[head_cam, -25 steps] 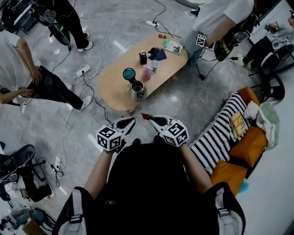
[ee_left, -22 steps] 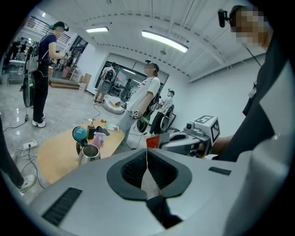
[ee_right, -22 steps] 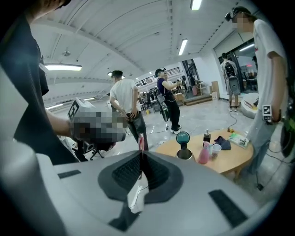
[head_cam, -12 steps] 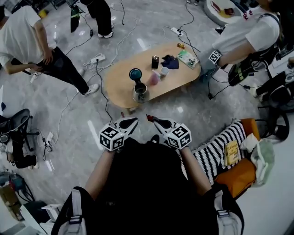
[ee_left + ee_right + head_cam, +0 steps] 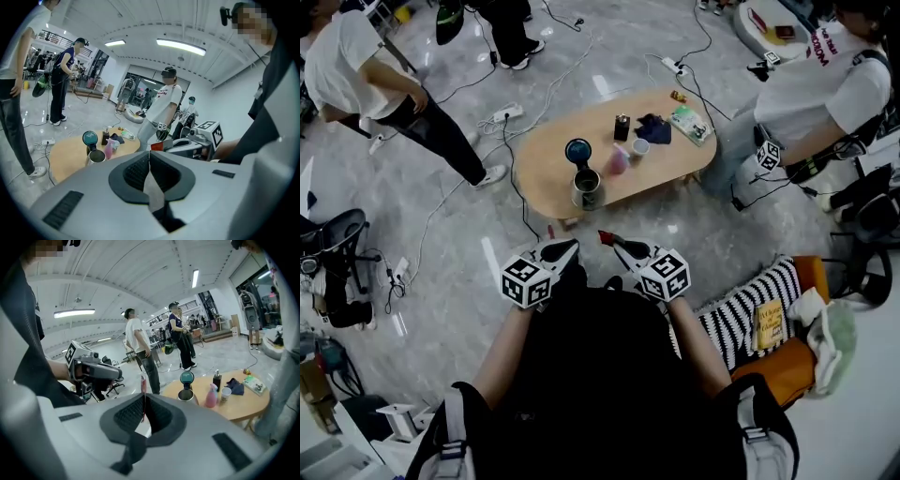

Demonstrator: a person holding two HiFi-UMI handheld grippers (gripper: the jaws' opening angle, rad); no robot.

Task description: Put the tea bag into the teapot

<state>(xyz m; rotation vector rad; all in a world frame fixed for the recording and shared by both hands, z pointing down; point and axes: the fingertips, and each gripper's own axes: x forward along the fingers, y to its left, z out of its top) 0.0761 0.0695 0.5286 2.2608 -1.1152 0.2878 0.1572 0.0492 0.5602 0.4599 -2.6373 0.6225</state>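
The steel teapot (image 5: 585,187) stands open on the near end of an oval wooden table (image 5: 539,169), its teal lid (image 5: 577,150) tipped up behind it. Both grippers are held close to my body, well short of the table. My right gripper (image 5: 605,237) is shut on a small red tea bag (image 5: 602,235), which sticks up at the jaw tips in the right gripper view as the tea bag (image 5: 143,380). My left gripper (image 5: 571,246) is shut with nothing in it. The teapot (image 5: 186,394) lies ahead to the right; in the left gripper view the teapot (image 5: 97,156) is ahead to the left.
On the table behind the pot are a pink spray bottle (image 5: 619,161), a white cup (image 5: 640,147), a dark bottle (image 5: 622,126), a dark cloth (image 5: 653,127) and a green packet (image 5: 689,123). People stand around. Cables (image 5: 511,141) cross the floor. A striped cushion (image 5: 750,291) lies at right.
Both grippers keep the same pose in front of me. The view has shifted, so the table sits a little higher and the person at the right has moved further right.
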